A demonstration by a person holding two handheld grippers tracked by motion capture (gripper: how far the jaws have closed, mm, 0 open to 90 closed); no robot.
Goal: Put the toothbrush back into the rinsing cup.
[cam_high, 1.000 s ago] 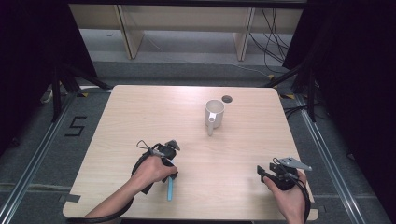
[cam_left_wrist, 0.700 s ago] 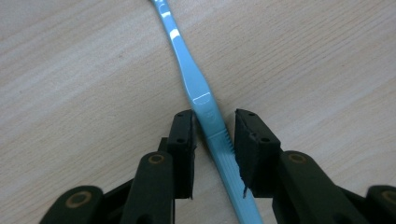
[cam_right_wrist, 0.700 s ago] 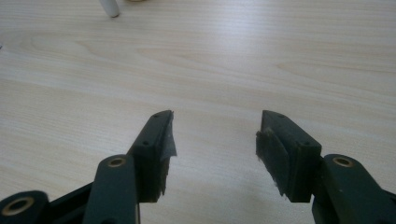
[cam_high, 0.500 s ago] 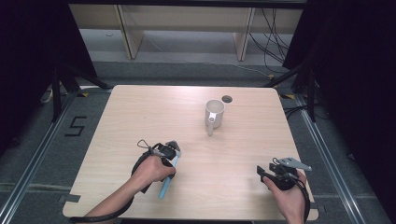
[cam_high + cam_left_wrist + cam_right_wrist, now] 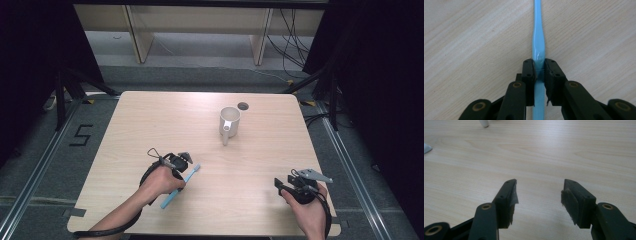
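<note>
Toothbrush (image 5: 537,45), light blue, is lying on the wooden tabletop (image 5: 150,120) near its front left, pinched at mid-handle by the left hand-held gripper (image 5: 539,72). Right hand-held gripper (image 5: 537,195) is hovering at the front right, jaws spread wide. White mug (image 5: 229,121) is standing well apart, farther back.

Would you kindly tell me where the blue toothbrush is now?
In the high view, the toothbrush lies front-left on the table, clamped in the left claw, nearer than the mug.
</note>
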